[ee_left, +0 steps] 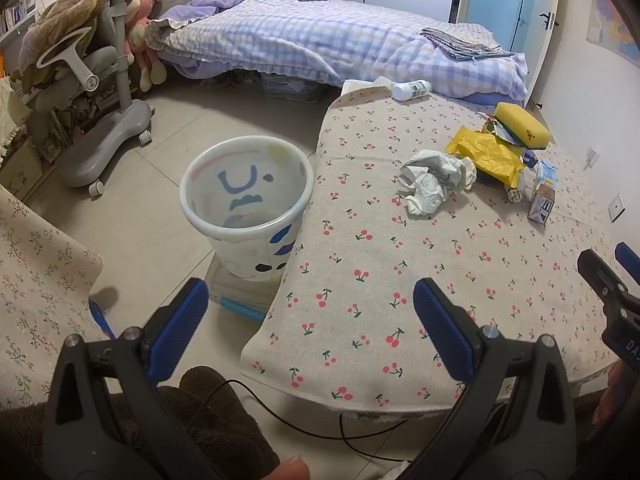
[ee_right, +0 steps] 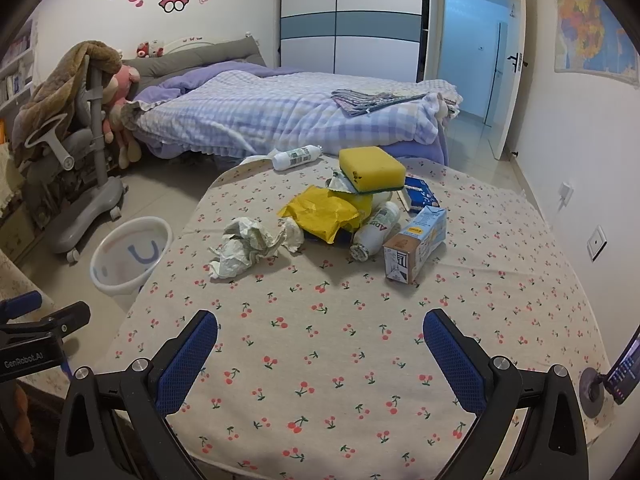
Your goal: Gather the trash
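A pile of trash lies on the cherry-print table (ee_right: 320, 360): crumpled white paper (ee_right: 248, 246), a yellow wrapper (ee_right: 324, 216), a yellow sponge (ee_right: 372, 170), a lying bottle (ee_right: 376, 232), a small carton (ee_right: 414, 244) and a blue packet (ee_right: 420, 196). A second white bottle (ee_right: 296, 157) lies at the far edge. A white patterned trash bin (ee_left: 246, 208) stands on the floor left of the table. My left gripper (ee_left: 310, 304) is open and empty over the table's near left corner. My right gripper (ee_right: 320, 332) is open and empty above the table, short of the pile.
A bed (ee_right: 288, 116) with a checked quilt stands behind the table. A grey wheeled chair (ee_left: 104, 92) draped with a brown blanket stands at the left. A phone on a stand (ee_right: 620, 372) sits at the table's right edge. An open door (ee_right: 472, 52) is at the back right.
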The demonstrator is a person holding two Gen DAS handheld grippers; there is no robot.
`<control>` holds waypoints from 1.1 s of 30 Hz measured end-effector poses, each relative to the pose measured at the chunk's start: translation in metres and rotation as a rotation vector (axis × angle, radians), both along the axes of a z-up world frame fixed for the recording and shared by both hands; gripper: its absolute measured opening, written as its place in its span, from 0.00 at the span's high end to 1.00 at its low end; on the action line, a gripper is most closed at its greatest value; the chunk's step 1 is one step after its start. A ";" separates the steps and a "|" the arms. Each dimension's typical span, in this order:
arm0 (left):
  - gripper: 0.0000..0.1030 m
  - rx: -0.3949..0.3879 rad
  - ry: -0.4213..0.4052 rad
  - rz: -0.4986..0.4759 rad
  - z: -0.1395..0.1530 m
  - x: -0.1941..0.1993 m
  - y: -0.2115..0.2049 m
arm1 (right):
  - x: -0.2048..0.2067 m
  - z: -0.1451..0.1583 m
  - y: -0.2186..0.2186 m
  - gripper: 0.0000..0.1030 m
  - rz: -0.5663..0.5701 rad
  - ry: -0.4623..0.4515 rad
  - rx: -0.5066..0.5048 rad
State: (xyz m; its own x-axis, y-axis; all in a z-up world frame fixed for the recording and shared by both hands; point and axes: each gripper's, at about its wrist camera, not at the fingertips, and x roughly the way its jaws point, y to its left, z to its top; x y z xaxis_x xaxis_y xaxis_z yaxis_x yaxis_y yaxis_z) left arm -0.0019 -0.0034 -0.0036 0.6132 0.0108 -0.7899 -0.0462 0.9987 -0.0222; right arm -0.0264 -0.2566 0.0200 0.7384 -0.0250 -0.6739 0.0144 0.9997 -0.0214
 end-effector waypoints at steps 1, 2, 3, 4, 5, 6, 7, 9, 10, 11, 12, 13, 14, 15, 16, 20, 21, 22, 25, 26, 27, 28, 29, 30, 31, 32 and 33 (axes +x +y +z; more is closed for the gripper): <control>0.01 0.000 0.000 0.000 0.000 0.000 0.000 | 0.000 0.000 0.000 0.00 -0.001 0.001 -0.001; 0.01 0.001 -0.001 -0.002 0.000 0.000 -0.001 | 0.001 0.000 0.000 0.00 -0.001 0.001 -0.001; 0.01 0.001 -0.002 -0.002 0.000 0.000 0.000 | 0.000 0.000 0.000 0.00 -0.002 0.000 -0.001; 0.01 0.001 -0.003 -0.002 0.000 0.000 0.000 | 0.000 0.000 0.000 0.00 -0.001 0.000 0.000; 0.01 0.001 -0.002 -0.002 0.000 0.000 0.000 | 0.000 0.000 0.000 0.00 -0.001 0.000 0.000; 0.01 0.001 -0.003 -0.003 0.000 0.000 0.000 | 0.000 0.000 0.000 0.00 -0.002 0.000 0.001; 0.01 0.002 -0.003 -0.004 0.000 0.000 0.000 | 0.000 0.000 0.000 0.00 -0.002 0.000 0.000; 0.01 0.003 -0.004 -0.005 0.000 0.000 0.000 | 0.001 -0.001 0.001 0.00 -0.002 0.000 -0.001; 0.01 0.003 -0.003 -0.005 0.000 0.000 0.000 | 0.001 -0.001 0.000 0.00 -0.002 0.001 -0.001; 0.01 0.003 -0.003 -0.005 0.000 0.000 0.000 | 0.001 -0.001 0.000 0.00 -0.002 0.001 0.000; 0.01 0.002 -0.004 -0.003 0.001 0.000 0.000 | 0.001 -0.001 0.000 0.00 -0.001 0.000 -0.001; 0.01 0.003 -0.004 -0.003 0.001 0.000 0.000 | 0.001 -0.001 0.000 0.00 -0.001 0.000 -0.001; 0.01 0.003 -0.004 -0.004 0.001 0.000 0.000 | 0.001 -0.001 0.000 0.00 -0.002 0.000 -0.002; 0.01 0.004 -0.004 -0.004 0.001 0.000 0.000 | 0.001 -0.001 0.000 0.00 -0.002 0.000 -0.001; 0.01 0.004 -0.005 -0.004 0.001 0.000 0.000 | 0.001 -0.001 0.000 0.00 -0.002 0.000 -0.001; 0.01 0.002 -0.003 -0.003 0.001 0.000 0.000 | 0.001 -0.001 0.000 0.00 -0.004 0.001 0.000; 0.01 0.002 -0.004 -0.002 0.001 0.000 0.000 | 0.001 -0.001 0.000 0.00 -0.004 0.002 0.000; 0.01 0.002 -0.005 -0.003 0.001 0.000 0.000 | 0.000 -0.001 0.000 0.00 -0.004 0.000 -0.001; 0.01 0.002 -0.004 -0.003 0.001 0.000 0.000 | 0.001 -0.001 0.000 0.00 -0.003 0.001 0.000; 0.01 0.002 -0.004 -0.003 0.001 0.000 0.000 | 0.000 -0.001 0.000 0.00 -0.004 0.000 -0.001; 0.01 0.002 -0.005 -0.003 0.001 0.000 0.000 | 0.001 -0.001 0.000 0.00 -0.004 0.000 -0.001; 0.01 0.002 -0.005 -0.003 0.001 0.000 0.000 | 0.001 -0.001 0.000 0.00 -0.004 0.000 -0.001; 0.01 0.002 -0.005 -0.002 0.001 0.000 0.000 | 0.001 -0.002 0.000 0.00 -0.004 0.000 -0.001; 0.01 0.002 -0.005 -0.001 0.001 0.000 0.000 | 0.001 -0.001 0.000 0.00 -0.004 0.000 -0.001; 0.01 0.001 -0.005 0.000 0.001 0.000 0.000 | 0.001 -0.001 0.000 0.00 -0.004 0.000 -0.001; 0.01 0.000 -0.005 0.001 0.001 0.000 0.000 | 0.001 -0.002 0.000 0.00 -0.005 0.001 0.000; 0.01 0.000 -0.006 0.001 0.002 0.001 -0.001 | 0.001 -0.002 0.000 0.00 -0.004 0.001 0.000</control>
